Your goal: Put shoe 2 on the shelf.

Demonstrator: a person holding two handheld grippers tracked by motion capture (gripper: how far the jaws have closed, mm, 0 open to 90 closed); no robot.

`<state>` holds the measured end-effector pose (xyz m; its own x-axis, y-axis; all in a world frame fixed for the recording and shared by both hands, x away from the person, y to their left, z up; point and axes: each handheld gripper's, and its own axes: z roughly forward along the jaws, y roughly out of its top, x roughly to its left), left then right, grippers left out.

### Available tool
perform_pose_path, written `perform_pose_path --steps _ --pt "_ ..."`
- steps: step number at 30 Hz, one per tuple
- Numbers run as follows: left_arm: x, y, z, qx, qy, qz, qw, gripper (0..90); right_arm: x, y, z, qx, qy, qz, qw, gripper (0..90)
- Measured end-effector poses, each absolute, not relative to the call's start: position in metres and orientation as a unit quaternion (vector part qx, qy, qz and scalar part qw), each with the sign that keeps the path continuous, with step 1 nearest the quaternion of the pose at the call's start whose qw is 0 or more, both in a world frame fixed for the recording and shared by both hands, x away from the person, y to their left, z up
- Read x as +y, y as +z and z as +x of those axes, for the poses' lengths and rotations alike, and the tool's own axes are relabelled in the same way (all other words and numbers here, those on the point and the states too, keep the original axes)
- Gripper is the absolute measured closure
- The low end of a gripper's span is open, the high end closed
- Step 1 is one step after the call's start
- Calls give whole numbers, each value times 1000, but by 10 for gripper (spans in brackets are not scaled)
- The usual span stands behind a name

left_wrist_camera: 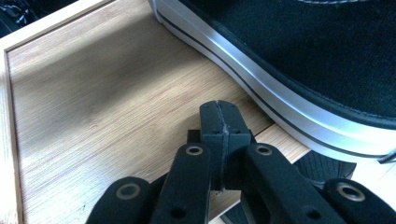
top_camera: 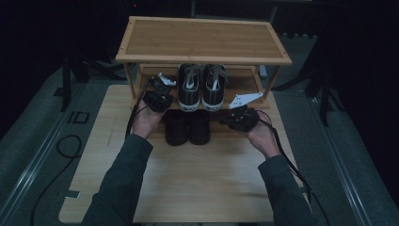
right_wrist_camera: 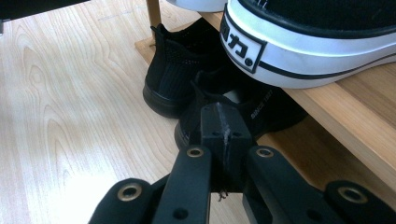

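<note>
In the high view we see a bamboo shoe rack [top_camera: 202,40] standing at the far edge of the desk [top_camera: 188,179], with a pair of black-and-white sneakers [top_camera: 201,87] on its middle shelf and a pair of black shoes [top_camera: 188,127] below them, their heels poking out toward the near edge. Our left tongs [top_camera: 157,94] sit at the left end of that shelf, just beside the left sneaker, while our right tongs [top_camera: 240,117] hover off the right end of the rack's front, near the black shoes. In the left gripper view the left tongs [left_wrist_camera: 221,128] are clenched, the two pads pressed flat together with nothing between them, resting over the shelf board [left_wrist_camera: 93,107]; the white-banded sole of the left sneaker [left_wrist_camera: 289,93] runs just beside them, apart from the tips. In the right gripper view the right tongs [right_wrist_camera: 223,133] are likewise clenched on nothing, pointing at the black shoes [right_wrist_camera: 187,74] on the desk under the shelf, with the heel of the right sneaker [right_wrist_camera: 299,46] overhanging the shelf edge above them. We cannot tell whether the tips touch the nearer black shoe.
</note>
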<state>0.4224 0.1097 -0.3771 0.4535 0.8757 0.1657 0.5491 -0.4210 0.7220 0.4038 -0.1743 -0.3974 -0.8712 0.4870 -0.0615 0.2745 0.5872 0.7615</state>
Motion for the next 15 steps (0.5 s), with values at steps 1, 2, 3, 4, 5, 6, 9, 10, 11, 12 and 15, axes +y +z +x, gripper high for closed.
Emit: perform_pose_path --steps 1,2,3,4,5,6,9,10,11,12,15 --pt "110 -377 422 443 273 801 296 900 -174 -397 404 881 399 216 133 900" --pt "109 -377 422 441 273 802 296 900 -174 -397 403 881 399 220 131 900" --pt "108 -377 422 441 273 802 297 900 -174 -397 402 881 398 219 132 900" --pt "107 -377 422 439 273 803 296 900 -175 -397 402 881 398 219 132 900" --pt "106 -376 422 437 272 805 293 900 -176 -397 402 881 398 219 132 900" --pt "106 -376 422 436 271 806 296 900 -176 -397 401 881 398 220 132 900" --pt "102 -377 422 435 264 804 307 900 -181 -399 401 880 398 224 132 900" --pt "101 -377 423 434 268 806 301 900 -183 -399 401 879 398 226 131 900" --pt "100 -377 423 435 270 806 298 900 -184 -400 401 879 397 228 131 900" --pt "100 -377 424 437 268 804 301 900 -186 -400 401 879 397 230 131 900" --pt "100 -377 424 439 267 803 302 900 -192 -401 401 878 396 234 131 900"
